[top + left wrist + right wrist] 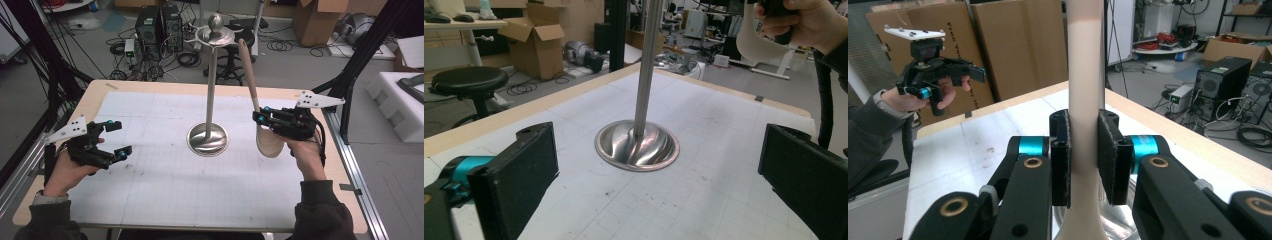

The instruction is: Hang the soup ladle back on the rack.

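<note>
A steel stand rises from a round base at the table's middle, its thin pole ending in a dish with a ball. My right gripper is shut on a cream spoon held upright to the right of the stand, bowl down. In the right gripper view the pads press on both sides of the spoon's handle. My left gripper hovers open at the table's left, nothing between its jaws. In the left gripper view the stand's base lies ahead between the open jaws.
A white gridded mat covers the wooden table. Behind the table stand computer towers, a black stool and cardboard boxes. Black frame posts rise at the right; white foam lies beyond.
</note>
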A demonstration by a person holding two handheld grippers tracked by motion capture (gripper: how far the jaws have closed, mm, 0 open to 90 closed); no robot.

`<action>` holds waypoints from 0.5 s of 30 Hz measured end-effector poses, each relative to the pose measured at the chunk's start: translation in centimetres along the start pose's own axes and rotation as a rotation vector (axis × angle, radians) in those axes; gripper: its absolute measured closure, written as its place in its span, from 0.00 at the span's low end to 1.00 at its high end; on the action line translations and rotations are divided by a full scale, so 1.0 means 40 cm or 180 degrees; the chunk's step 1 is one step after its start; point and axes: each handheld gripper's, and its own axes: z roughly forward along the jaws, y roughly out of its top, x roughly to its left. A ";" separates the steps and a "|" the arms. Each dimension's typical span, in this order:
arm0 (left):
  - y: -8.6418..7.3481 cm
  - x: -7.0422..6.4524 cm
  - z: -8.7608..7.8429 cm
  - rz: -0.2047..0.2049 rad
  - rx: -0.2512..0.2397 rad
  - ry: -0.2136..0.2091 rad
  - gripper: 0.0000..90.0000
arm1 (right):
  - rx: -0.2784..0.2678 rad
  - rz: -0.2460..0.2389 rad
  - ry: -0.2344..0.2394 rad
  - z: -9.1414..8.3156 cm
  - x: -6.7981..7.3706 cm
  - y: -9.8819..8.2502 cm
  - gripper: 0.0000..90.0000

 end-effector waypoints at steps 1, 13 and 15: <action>0.000 -0.001 0.001 -0.0003 -0.0005 0.0000 0.03 | 0.0004 -0.0011 -0.0003 0.002 0.000 -0.001 0.87; 0.001 0.000 -0.002 -0.0005 -0.0017 -0.0001 0.03 | 0.0062 -0.0002 -0.0026 0.034 -0.004 -0.006 0.87; 0.001 0.000 -0.003 0.0000 -0.0018 -0.0004 0.03 | 0.0068 0.0003 -0.0017 0.038 -0.004 -0.007 0.87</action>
